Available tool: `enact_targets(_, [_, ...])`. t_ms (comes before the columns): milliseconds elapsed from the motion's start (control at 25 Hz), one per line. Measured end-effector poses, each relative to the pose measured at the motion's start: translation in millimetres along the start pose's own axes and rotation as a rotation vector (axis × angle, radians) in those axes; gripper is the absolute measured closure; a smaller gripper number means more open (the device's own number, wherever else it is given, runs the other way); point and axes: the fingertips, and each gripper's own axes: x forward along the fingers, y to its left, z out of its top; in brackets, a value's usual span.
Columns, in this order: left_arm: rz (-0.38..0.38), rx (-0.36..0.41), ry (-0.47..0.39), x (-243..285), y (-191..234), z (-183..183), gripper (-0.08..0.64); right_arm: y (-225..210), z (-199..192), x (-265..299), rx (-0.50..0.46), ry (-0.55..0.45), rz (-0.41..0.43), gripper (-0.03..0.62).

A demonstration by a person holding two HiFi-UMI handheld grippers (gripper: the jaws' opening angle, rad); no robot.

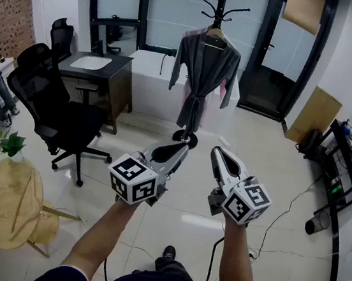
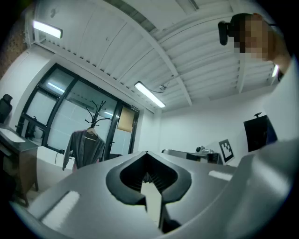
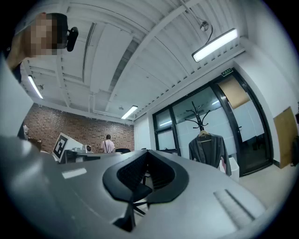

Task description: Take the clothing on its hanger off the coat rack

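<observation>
No text I can read. My left gripper and right gripper carry only square coded markers; small green sign unreadable.

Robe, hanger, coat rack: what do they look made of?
Robe: soft grey fabric, matte, maybe fleece or terry; it drapes in folds, belt hanging.
Hanger: looks like pale wood, tan shoulders above the collar.
Coat rack: probably black-painted metal, thin curved hooks; can't confirm.

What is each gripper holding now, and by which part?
Nothing is held. The left gripper and the right gripper are both shut and empty; the grey robe hangs on its hanger on the coat rack, far from both.
</observation>
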Motion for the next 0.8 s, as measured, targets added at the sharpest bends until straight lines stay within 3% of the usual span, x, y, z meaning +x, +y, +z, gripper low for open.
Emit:
enact_targets(320, [-0.001,0.013,0.008,49.5,29.4,-11.1,0.548,-51.0,-1.9,22.1,0.004,-0.023,0.009,0.591])
enact_targets(800, [0.043,0.034,-0.03,142.7,70.7,-0.2,0.548,-145.0,24.1,52.1,-0.004,-0.047,0.049,0.591])
